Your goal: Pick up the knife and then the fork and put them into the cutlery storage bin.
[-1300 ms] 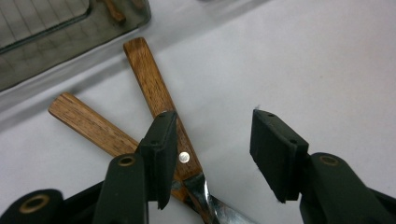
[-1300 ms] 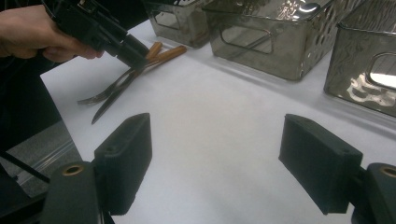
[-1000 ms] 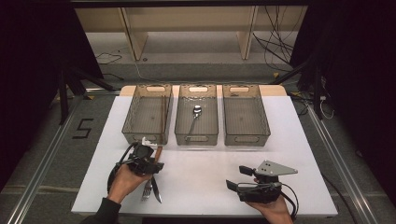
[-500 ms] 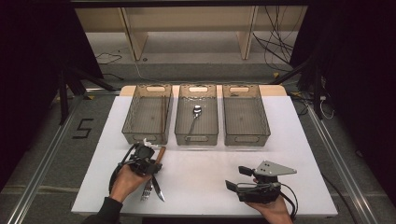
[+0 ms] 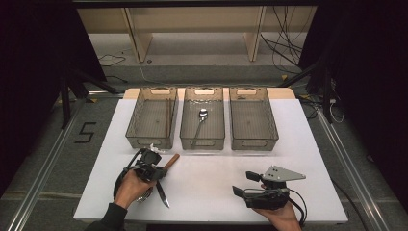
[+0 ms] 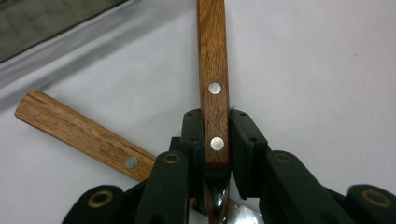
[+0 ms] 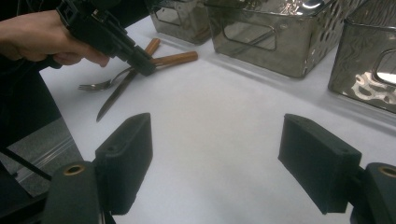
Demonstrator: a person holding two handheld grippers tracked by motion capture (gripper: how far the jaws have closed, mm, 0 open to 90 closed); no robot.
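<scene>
My left gripper (image 5: pixel 161 169) is at the table's front left, pointing down at a small pile of cutlery. In the left gripper view its jaws have just been closing, and both pads (image 6: pixel 243 140) now press the sides of a wooden-handled utensil (image 6: pixel 214 70) with two rivets. A second wooden handle (image 6: pixel 79 133) lies crossed beside it. The right gripper view shows a knife blade (image 7: pixel 112 101) and a fork (image 7: pixel 95 86) under that gripper (image 7: pixel 140 65). My right gripper (image 7: pixel 215 172) rests open at the front right (image 5: pixel 244 184), with nothing between its jaws.
Three grey perforated bins stand in a row at the back: left (image 5: pixel 139 130), middle (image 5: pixel 216 134) and right (image 5: pixel 267 130). A spoon (image 5: pixel 199 120) lies in the middle one, and a thin stick-like item (image 5: pixel 168 118) in the left one. White table surface (image 5: pixel 207 178) separates the two hands.
The left hand has shifted slightly over the cutlery and its jaws look narrower around the handle. The right hand has not moved.
</scene>
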